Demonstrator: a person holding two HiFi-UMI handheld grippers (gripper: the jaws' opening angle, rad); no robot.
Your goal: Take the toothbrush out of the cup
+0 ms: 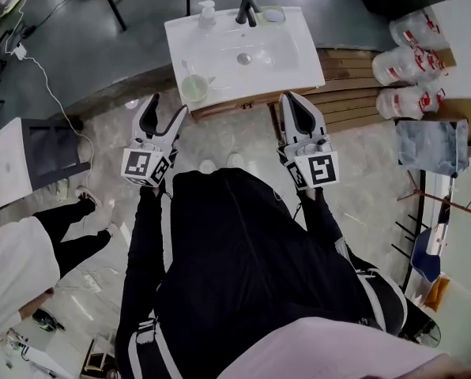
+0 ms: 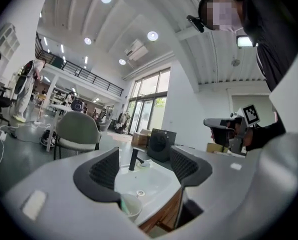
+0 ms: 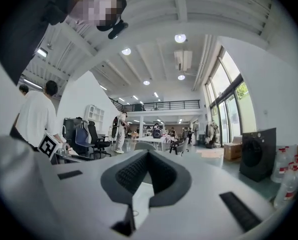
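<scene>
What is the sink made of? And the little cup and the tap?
The sink is white, smooth and shiny, so it is probably ceramic. The cup is pale green and looks a bit see-through, so it is likely plastic, though it could be glass. The tap is dull black with hardly any shine, so it is probably coated metal.

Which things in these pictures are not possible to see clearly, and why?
1. Toothbrush: head view, too small to show its bristles.
2. Cup: left gripper view, partly behind a jaw of the open left tongs.
3. Sink: right gripper view, mostly hidden by the shut right tongs.
</scene>
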